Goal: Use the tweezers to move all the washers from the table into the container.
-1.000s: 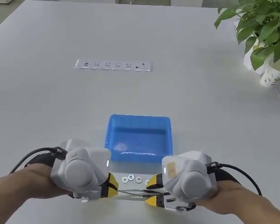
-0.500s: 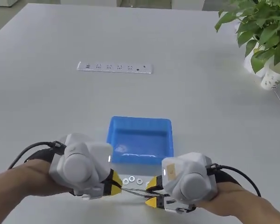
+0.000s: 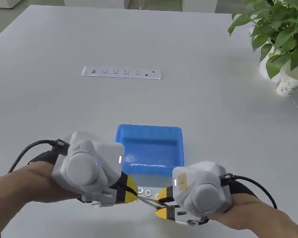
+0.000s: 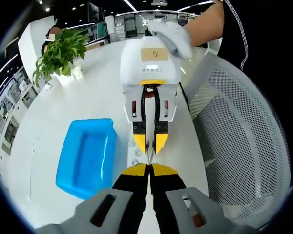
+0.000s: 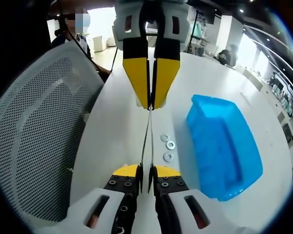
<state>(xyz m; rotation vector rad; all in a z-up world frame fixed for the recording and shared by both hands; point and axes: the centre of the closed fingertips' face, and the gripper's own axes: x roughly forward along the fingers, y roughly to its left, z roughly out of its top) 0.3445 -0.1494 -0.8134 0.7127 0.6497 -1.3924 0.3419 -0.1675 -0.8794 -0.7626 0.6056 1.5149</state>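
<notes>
Jaws of left gripper (image 3: 131, 191) and right gripper (image 3: 162, 204) are pinched tight on opposite ends of the thin metal tweezers (image 5: 147, 141), which carry nothing. We see the left has swung inward. Beyond, small silver washers (image 3: 148, 192) lie on the white table (image 3: 198, 94) before the blue plastic container (image 3: 149, 128); transfer not begun.

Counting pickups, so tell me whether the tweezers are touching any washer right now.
Apart. In the right gripper view the tweezers run to the left of the three washers, with a plain gap between them and the nearest one.

Washers (image 3: 148, 192) just before container (image 3: 149, 130)
</notes>
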